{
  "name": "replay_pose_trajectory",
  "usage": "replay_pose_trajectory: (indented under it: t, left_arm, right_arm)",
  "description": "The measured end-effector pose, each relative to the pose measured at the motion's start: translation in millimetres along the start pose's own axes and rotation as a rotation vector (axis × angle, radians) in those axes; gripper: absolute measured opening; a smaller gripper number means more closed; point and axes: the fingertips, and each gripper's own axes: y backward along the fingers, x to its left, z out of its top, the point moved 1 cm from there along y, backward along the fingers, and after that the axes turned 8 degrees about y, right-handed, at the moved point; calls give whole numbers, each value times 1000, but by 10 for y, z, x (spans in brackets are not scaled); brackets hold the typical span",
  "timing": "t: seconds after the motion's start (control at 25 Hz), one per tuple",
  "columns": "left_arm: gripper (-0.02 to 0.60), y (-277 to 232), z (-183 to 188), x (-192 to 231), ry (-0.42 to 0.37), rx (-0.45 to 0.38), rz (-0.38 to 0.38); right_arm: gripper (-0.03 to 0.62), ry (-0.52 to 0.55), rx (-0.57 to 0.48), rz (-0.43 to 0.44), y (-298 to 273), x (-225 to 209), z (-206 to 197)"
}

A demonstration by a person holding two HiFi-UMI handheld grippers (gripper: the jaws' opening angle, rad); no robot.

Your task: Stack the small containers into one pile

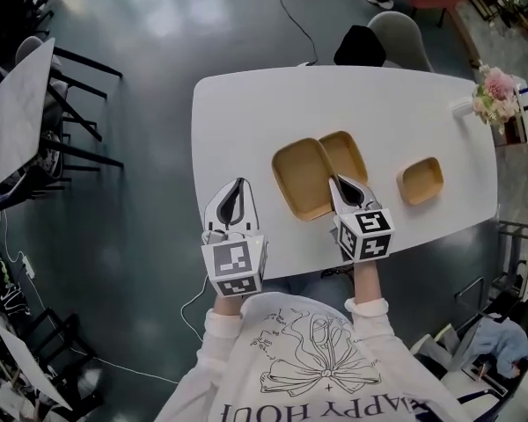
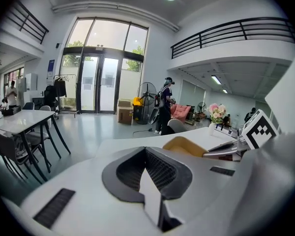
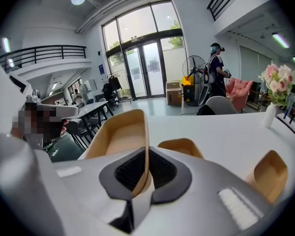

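Note:
Three tan containers lie on the white table [image 1: 246, 112]. The widest one [image 1: 301, 179] is nearest me, and my right gripper [image 1: 338, 185] is shut on its right rim. In the right gripper view the thin rim [image 3: 145, 132] runs between the two black pads, and the container's hollow [image 3: 115, 139] lies to the left. A second container [image 1: 348, 154] sits just behind and to the right, partly overlapped by the first. The smallest one [image 1: 421, 181] lies apart at the right. My left gripper [image 1: 237, 199] hovers at the table's front left, shut on nothing [image 2: 145, 151].
A vase of pink flowers [image 1: 494, 95] stands at the table's far right corner. A dark chair [image 1: 361, 47] is at the far edge. Another table and chairs [image 1: 26, 112] stand to the left. A person [image 3: 216, 70] stands far off near a fan.

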Motion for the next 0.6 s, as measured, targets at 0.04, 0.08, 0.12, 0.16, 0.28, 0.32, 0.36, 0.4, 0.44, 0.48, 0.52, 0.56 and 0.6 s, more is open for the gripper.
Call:
replay_pose_trajectory:
  t: [0.04, 0.08, 0.12, 0.16, 0.28, 0.32, 0.36, 0.4, 0.44, 0.48, 0.52, 0.56, 0.6]
  left_arm:
    - [6, -6, 26, -58, -4, -5, -7]
    - [6, -16, 50, -122, -7, -10, -15]
    - [6, -26, 72, -195, -10, -15, -21]
    - [6, -36, 92, -271, -13, -19, -27]
    - [6, -69, 136, -480, -19, -30, -31]
    - [6, -82, 145, -538, -19, -32, -29]
    - [6, -93, 150, -593, -17, -34, -25]
    - [6, -105, 153, -647, -13, -37, -20]
    - [6, -119, 154, -699, -8, -39, -13]
    - [6, -137, 152, -749, -5, -41, -7]
    - [6, -158, 148, -795, -1, -41, 0]
    - [6, -179, 141, -838, 2, -41, 7]
    - [7, -196, 132, -875, 5, -41, 14]
  right_arm:
    - [25, -1, -8, -9, 41, -52, 29]
    - [25, 0, -15, -17, 83, -112, 58]
    - [25, 1, -22, -26, 126, -180, 84]
    - [25, 0, -28, -33, 169, -256, 106]
    - [25, -16, -35, -50, 263, -485, 136]
    - [25, -21, -34, -54, 282, -555, 135]
    - [25, -24, -31, -58, 297, -624, 128]
    - [25, -26, -27, -61, 309, -691, 121]
    - [25, -26, -24, -63, 317, -757, 114]
    - [25, -26, -20, -62, 318, -820, 107]
    - [25, -26, -15, -58, 316, -879, 96]
    - [25, -27, -9, -52, 310, -932, 81]
    - [25, -28, -3, -46, 304, -978, 63]
